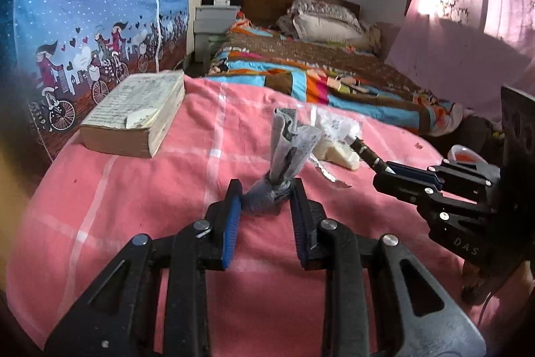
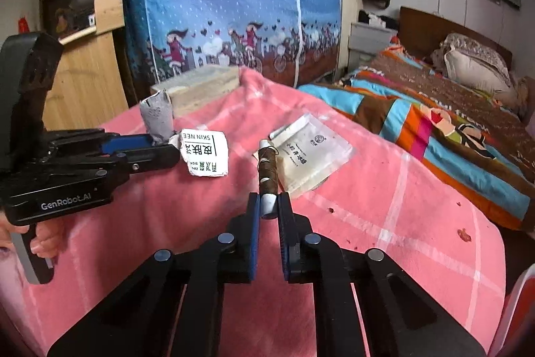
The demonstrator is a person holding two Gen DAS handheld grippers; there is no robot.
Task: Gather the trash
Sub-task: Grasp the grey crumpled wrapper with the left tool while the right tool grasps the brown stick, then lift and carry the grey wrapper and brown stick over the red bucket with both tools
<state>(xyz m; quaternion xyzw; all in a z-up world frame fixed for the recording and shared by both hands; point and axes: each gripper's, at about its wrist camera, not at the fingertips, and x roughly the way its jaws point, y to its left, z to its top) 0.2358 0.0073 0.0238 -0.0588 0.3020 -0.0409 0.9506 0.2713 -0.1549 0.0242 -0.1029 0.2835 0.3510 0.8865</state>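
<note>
My left gripper [image 1: 266, 189] is shut on a crumpled grey wrapper [image 1: 284, 153], which stands up between its blue pads above the pink blanket [image 1: 133, 196]. In the right wrist view the same wrapper [image 2: 157, 119] sticks up from the left gripper [image 2: 160, 146], with a white printed label [image 2: 205, 153] hanging beside it. My right gripper [image 2: 268, 201] is shut on a brown thread spool [image 2: 266, 168] with white ends, held lengthwise. The spool [image 1: 366, 151] also shows in the left wrist view. A flat white sachet [image 2: 311, 156] lies on the blanket just beyond it.
A thick old book [image 1: 133, 116] lies at the far left of the blanket. A bed with a colourful quilt [image 1: 301, 69] and pillows stands behind. A blue patterned cloth wardrobe [image 1: 93, 5] is at left. Small red crumbs [image 2: 464, 235] lie at the blanket's right.
</note>
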